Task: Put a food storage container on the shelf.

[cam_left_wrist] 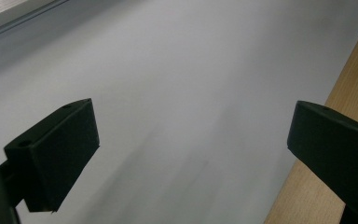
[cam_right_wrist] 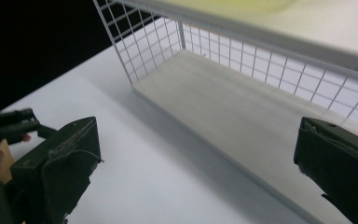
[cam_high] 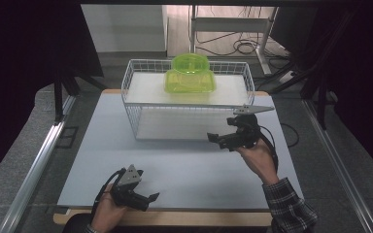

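Note:
A white wire rack (cam_high: pixel 127 92) with two shelves stands at the back of the table. On its upper shelf sit a lime-green square container (cam_high: pixel 189 81) and a green round bowl (cam_high: pixel 190 63) behind it. My right gripper (cam_high: pixel 214 139) hovers at the rack's front right corner, jaws pointing left along the bare lower shelf (cam_right_wrist: pixel 223 102). It (cam_right_wrist: pixel 196 158) is open with nothing between its pads. My left gripper (cam_high: pixel 150 198) rests low near the table's front edge, open and empty, over bare tabletop (cam_left_wrist: pixel 191 149). The right gripper view catches the left gripper (cam_right_wrist: pixel 9 128) farther off.
The pale grey tabletop (cam_high: pixel 175 170) has a wooden rim (cam_left_wrist: pixel 335 93) along the front. Dark curtains flank both sides. Behind the rack are table legs and cables on the floor (cam_high: pixel 245 46). A metal rail (cam_high: pixel 39 160) runs along the left.

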The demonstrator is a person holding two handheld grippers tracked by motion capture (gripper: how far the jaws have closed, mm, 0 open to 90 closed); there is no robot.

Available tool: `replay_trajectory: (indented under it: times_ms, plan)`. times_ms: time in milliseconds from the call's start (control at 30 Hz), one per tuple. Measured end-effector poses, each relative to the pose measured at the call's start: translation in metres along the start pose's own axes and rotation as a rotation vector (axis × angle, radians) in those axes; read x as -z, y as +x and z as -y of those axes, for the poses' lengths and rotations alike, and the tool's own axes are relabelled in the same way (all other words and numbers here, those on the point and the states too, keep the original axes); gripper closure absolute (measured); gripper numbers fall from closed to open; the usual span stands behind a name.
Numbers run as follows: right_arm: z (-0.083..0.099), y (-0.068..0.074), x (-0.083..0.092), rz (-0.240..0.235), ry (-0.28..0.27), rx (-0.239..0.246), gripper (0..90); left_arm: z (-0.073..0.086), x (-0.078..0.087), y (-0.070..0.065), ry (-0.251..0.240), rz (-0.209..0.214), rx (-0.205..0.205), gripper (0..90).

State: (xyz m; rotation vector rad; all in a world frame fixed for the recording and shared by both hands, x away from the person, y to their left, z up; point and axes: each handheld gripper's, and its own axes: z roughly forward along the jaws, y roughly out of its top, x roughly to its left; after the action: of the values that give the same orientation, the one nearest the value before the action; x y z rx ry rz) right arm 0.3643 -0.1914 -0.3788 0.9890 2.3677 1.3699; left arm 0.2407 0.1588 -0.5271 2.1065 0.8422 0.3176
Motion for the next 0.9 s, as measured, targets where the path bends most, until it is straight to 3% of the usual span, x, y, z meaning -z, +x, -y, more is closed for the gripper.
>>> replay_trajectory:
  times_ms: [267, 533, 733, 900]
  plan:
    - [0.031, 0.005, -0.001, 0.014, 0.040, -0.022, 0.0, 0.001, 0.000, 0.000, -0.006, 0.000, -0.003, 1.9]
    - [0.063, 0.004, -0.004, 0.062, 0.046, 0.021, 0.2, 0.001, 0.000, 0.000, -0.003, -0.005, -0.019, 1.8]
    - [0.089, -0.002, -0.006, 0.054, 0.020, 0.016, 1.2, 0.001, -0.001, 0.000, -0.004, -0.010, -0.021, 1.8]
    - [0.106, -0.002, -0.013, 0.059, 0.042, 0.019, 1.2, 0.001, 0.000, 0.000, -0.001, -0.010, -0.025, 1.6]
